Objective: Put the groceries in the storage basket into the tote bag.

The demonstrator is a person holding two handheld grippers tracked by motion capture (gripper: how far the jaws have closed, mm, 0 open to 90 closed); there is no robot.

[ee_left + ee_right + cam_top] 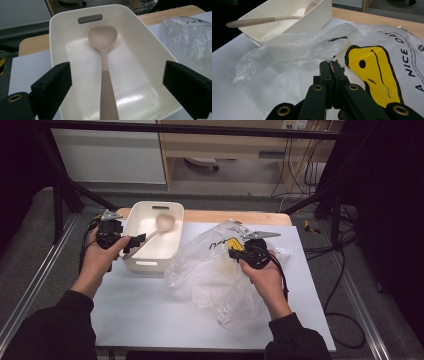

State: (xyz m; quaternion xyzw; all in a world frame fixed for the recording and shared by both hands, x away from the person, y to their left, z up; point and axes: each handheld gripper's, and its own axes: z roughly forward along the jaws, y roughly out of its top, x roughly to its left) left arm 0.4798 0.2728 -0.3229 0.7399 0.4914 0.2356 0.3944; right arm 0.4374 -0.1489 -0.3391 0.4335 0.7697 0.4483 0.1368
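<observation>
Left gripper point(131, 243): at 9 o'clock on the desk, held in the person's left hand point(100, 257), fingers spread wide apart and gripping nothing; in the left gripper view the two black fingers point(53, 83) stand either side of the spoon handle without touching it
Spoon point(103, 50): beige, lying in the white tub, bowl end toward 12 o'clock near the tub's slot handle, handle running back toward 6 o'clock and out over the near rim
Tub point(131, 218): white rectangular plastic, at 10–11 o'clock on the desk, just beside the left gripper; its right wall touches the bag's edge
Right gripper point(331, 68): right of centre, around 2 o'clock from the desk's middle, held in the person's right hand point(265, 270), fingers pressed together; whether a fold of bag film sits between them I cannot tell
Plastic bag point(210, 270): thin, clear, crumpled, spread over the middle of the desk; yellow face print point(372, 72) and black lettering show just right of the shut fingers in the right gripper view
Desk point(150, 315): white sheet over a wooden top, bare at 6–7 o'clock
Sleeves: dark, coming in from 6 o'clock
</observation>
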